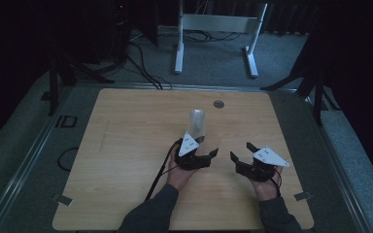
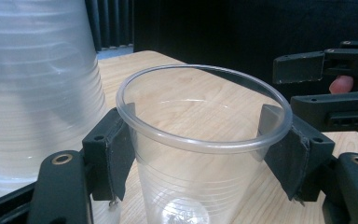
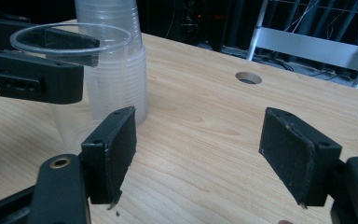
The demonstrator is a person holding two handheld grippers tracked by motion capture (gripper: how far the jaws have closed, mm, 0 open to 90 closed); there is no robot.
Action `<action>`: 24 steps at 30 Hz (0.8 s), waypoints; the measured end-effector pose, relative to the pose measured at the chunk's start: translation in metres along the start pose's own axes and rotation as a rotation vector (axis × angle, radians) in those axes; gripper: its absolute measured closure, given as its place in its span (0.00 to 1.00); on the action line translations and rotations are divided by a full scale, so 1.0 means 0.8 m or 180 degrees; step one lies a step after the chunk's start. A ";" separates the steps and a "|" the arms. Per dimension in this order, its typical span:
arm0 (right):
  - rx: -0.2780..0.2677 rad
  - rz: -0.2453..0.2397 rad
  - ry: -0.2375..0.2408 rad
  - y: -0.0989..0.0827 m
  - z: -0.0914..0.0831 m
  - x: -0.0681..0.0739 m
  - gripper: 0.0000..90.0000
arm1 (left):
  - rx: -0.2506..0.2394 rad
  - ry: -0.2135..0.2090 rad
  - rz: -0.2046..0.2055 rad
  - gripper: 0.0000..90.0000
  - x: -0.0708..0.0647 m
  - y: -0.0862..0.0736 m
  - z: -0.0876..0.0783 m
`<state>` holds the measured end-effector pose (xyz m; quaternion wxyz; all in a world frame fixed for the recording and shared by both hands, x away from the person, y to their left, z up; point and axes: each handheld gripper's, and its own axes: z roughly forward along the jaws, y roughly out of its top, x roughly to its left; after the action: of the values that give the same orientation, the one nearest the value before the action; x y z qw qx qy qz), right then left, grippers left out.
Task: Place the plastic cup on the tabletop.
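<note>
The left claw (image 2: 200, 140) is clamped on a clear plastic cup (image 2: 200, 154), its two black pads pressing just under the rim from either side; the cup stands upright with its mouth open to the top. In the high view this claw (image 1: 209, 156) sits near the middle of the worktop (image 1: 126, 145), held by the person's left hand (image 1: 179, 175). Just beside the held cup, touching or nearly so, rises an upside-down stack of clear cups (image 2: 37, 93), crowding the left claw's near side and standing just behind the claw in the high view (image 1: 197, 122). The right claw (image 3: 198, 158) hangs apart with nothing between its jaws, only bare wood below. It lies close to the right of the left claw (image 1: 239, 154), the two facing each other. Farther out, a round hole (image 1: 218, 104) sits near the worktop's far edge. Beyond the worktop stand a white metal frame (image 1: 218, 29) and loose cables (image 1: 145, 68) on the grey floor.
</note>
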<state>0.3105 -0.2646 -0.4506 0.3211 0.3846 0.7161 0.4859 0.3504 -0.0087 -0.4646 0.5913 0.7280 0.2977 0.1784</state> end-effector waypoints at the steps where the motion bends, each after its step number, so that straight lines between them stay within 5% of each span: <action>1: 0.0000 0.0000 -0.0001 0.000 0.000 0.000 0.30 | 0.0003 0.0003 -0.0008 0.33 0.000 -0.001 0.000; 24: -0.0010 0.0015 -0.0007 0.001 0.000 0.000 0.30 | 0.0075 0.0010 -0.0034 0.33 0.005 -0.015 0.009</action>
<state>0.3107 -0.2646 -0.4500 0.3213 0.3863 0.7141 0.4875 0.3552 -0.0099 -0.4779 0.5831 0.7330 0.3047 0.1729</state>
